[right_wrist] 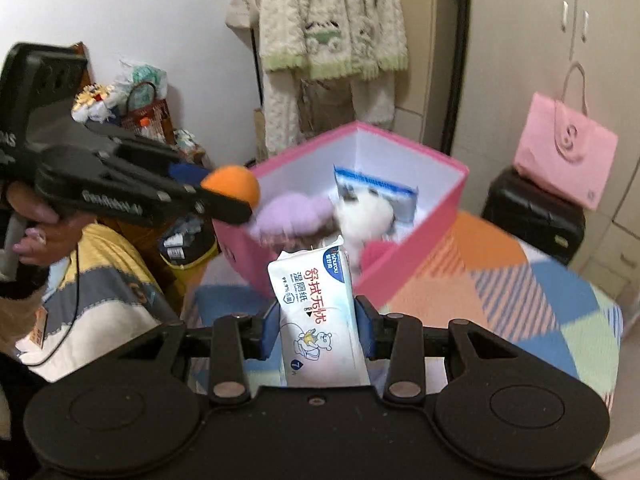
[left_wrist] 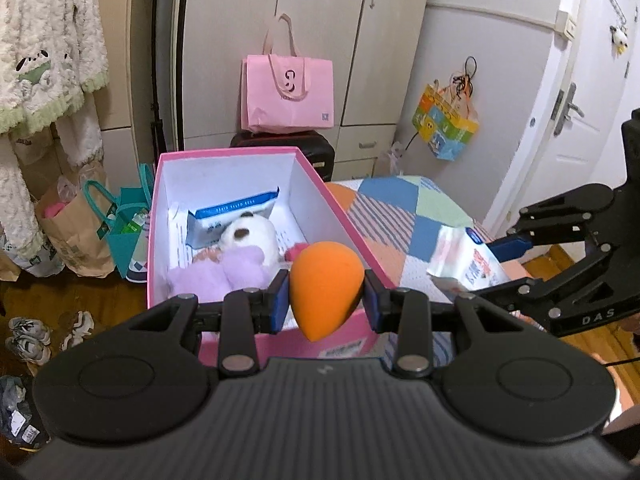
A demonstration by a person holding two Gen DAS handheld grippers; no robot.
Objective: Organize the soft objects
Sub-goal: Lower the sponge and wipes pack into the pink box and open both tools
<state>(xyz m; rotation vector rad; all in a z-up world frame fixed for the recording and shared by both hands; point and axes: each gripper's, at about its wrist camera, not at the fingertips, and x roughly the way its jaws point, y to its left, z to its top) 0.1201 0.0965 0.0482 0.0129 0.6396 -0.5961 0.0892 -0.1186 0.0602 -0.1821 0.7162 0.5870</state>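
Observation:
My left gripper (left_wrist: pixel 326 300) is shut on an orange egg-shaped sponge (left_wrist: pixel 325 288) and holds it above the near edge of the pink box (left_wrist: pixel 340 216). In the right wrist view the sponge (right_wrist: pixel 234 186) hangs over the box's (right_wrist: pixel 416 248) left rim. The box holds a white plush (left_wrist: pixel 254 236), a purple plush (left_wrist: pixel 224 272), a blue-and-white pack (left_wrist: pixel 228 216) and something pink (left_wrist: pixel 296 250). My right gripper (right_wrist: pixel 316 324) is shut on a white wet-wipes pack (right_wrist: pixel 320 320), held above the quilt just in front of the box; it shows in the left wrist view (left_wrist: pixel 468 260).
The box stands on a patchwork quilt (right_wrist: pixel 520 292). A black suitcase (left_wrist: pixel 316 148) with a pink tote bag (left_wrist: pixel 290 92) on it stands behind. Paper and teal bags (left_wrist: pixel 100 232) and shoes (left_wrist: pixel 32 336) are on the floor at left. Robes hang by the wardrobe (right_wrist: pixel 332 32).

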